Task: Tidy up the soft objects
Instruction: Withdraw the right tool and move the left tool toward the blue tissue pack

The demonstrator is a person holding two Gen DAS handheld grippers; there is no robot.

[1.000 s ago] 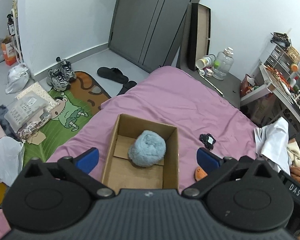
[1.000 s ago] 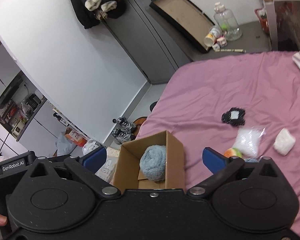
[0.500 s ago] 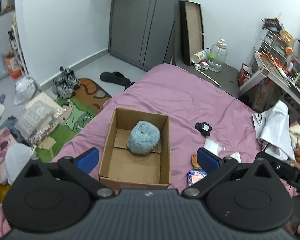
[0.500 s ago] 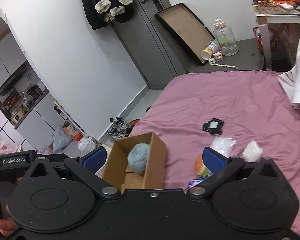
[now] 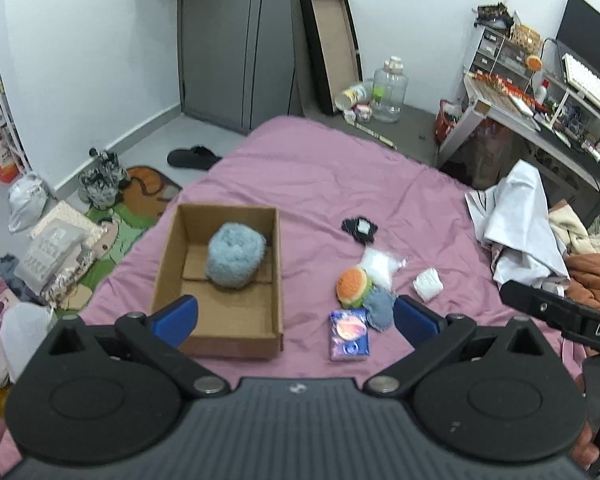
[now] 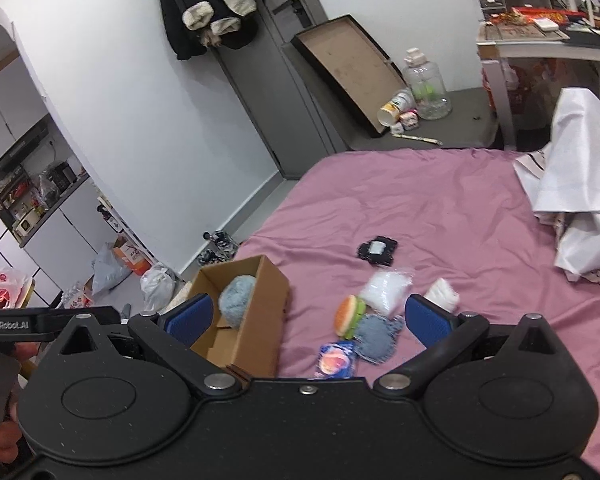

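I see my left gripper (image 5: 294,314) and right gripper (image 6: 306,318) both spread wide, empty, above the pink bed (image 5: 320,184). The cardboard box (image 5: 220,280), long axis running near to far, holds the blue fluffy ball (image 5: 236,256); the burger plush (image 5: 353,286) lies just right.

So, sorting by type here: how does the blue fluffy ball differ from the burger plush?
The blue fluffy ball sits inside the cardboard box; the burger plush lies outside on the pink sheet. The ball is larger and one colour; the burger is orange, white and green. Both look soft.
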